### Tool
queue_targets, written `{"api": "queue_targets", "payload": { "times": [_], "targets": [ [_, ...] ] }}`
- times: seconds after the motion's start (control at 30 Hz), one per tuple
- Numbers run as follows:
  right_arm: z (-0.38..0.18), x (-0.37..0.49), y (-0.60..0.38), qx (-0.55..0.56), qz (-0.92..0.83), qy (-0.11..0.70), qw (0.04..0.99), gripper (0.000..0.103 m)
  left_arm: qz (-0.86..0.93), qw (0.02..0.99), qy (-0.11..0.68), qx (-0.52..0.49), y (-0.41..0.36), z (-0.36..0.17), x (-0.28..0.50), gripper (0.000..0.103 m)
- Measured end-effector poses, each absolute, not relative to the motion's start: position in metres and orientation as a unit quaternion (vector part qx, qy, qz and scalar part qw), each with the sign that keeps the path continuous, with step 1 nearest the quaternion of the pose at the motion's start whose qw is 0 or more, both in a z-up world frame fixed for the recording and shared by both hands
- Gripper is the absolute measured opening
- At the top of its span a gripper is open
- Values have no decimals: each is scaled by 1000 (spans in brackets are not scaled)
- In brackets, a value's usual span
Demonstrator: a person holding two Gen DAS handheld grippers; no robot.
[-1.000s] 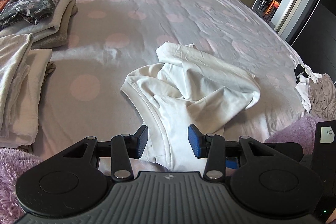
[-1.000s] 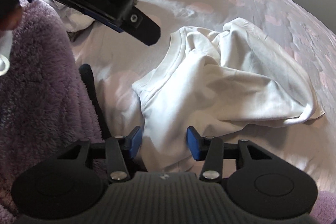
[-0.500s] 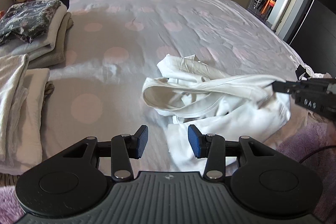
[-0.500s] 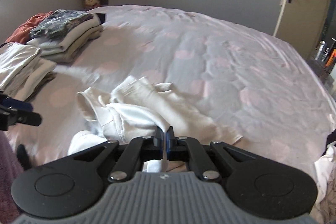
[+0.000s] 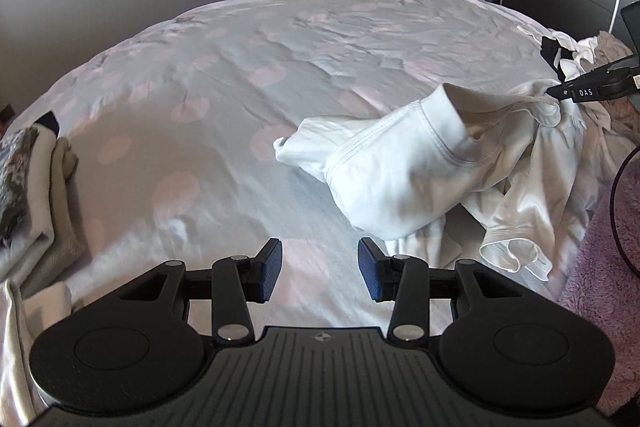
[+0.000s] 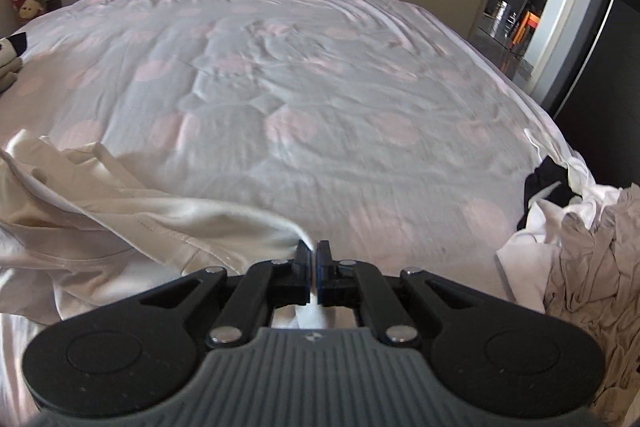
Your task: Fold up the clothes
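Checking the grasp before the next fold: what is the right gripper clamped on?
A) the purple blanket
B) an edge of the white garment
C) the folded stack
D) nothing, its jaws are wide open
B: the right gripper is shut on white garment fabric, pinched between its pads.

Left tongs (image 5: 319, 275) angled downward, jaws apart, nothing between them. Right tongs (image 6: 313, 269) angled downward too, clamped tight on a pinch of white cloth.

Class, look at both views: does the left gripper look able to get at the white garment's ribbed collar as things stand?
Probably yes. The left gripper is open and empty, with only bare bedsheet between it and the collar of the white garment, which the right gripper holds lifted.
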State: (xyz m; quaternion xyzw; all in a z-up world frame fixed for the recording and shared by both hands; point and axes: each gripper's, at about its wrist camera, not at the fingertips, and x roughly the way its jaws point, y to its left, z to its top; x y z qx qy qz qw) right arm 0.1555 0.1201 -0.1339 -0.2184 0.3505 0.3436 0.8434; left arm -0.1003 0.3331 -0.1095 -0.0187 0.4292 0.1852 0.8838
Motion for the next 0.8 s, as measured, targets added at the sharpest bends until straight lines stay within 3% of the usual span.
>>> {"api": "queue_targets", "payload": {
  "times": [0.5, 0.7, 0.8],
  "targets": [
    [-157, 178, 117, -165, 352, 407, 827, 5, 40, 870, 453, 191, 318, -142, -16, 40],
    [-159, 186, 113, -145, 357, 421, 821, 11, 28, 871, 450, 195, 314, -151, -9, 6],
    [-152, 188, 106, -148, 374, 418, 815, 18, 41, 879, 443, 174, 318, -144, -12, 4]
  ]
}}
